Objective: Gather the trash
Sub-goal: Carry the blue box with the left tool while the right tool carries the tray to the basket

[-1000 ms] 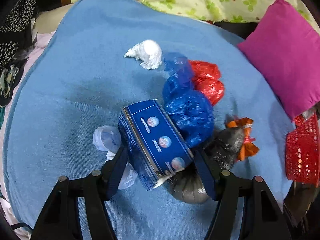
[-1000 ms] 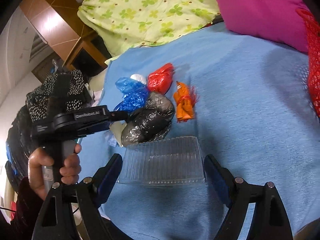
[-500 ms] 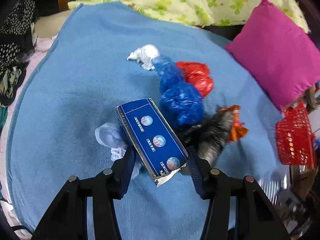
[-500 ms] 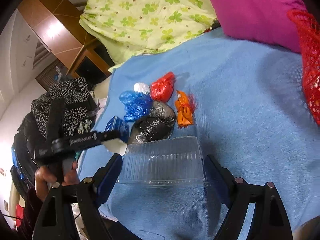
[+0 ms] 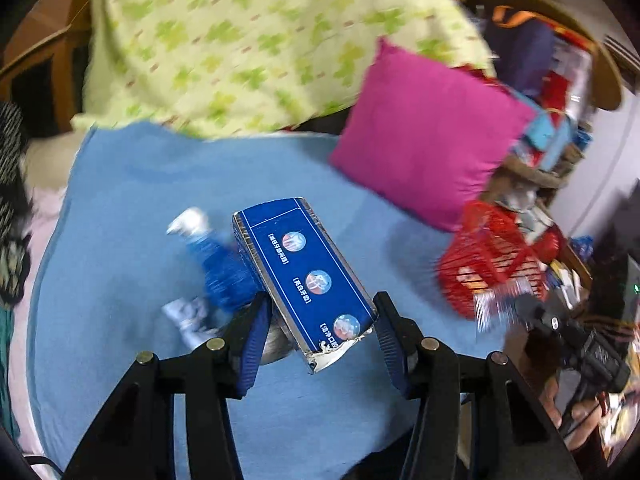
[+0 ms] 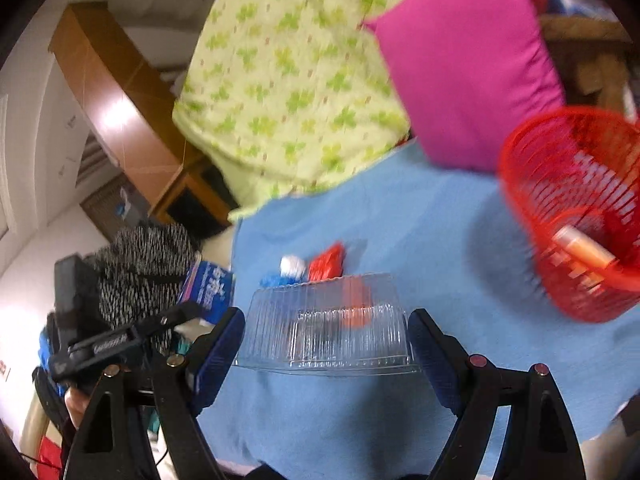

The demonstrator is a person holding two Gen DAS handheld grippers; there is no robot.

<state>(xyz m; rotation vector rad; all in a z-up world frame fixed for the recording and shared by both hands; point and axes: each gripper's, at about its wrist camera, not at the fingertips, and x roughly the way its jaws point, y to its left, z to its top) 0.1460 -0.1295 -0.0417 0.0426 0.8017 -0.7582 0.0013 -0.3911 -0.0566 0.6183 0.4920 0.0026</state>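
The red basket (image 6: 576,216) sits on the blue blanket (image 6: 400,216) beside the pink pillow (image 6: 472,60), and a blurry orange thing (image 6: 584,248) lies inside it. The left gripper (image 5: 320,332) squeezes the blue box (image 5: 304,276), holding it up off the bed. The right gripper (image 6: 326,344) squeezes the clear plastic tray (image 6: 326,328). Half a second ago both cameras looked down at the trash pile; now they are higher and turned toward the basket. The blue bag (image 5: 220,268) and white wad (image 5: 188,222) are blurry, and the box hides other trash.
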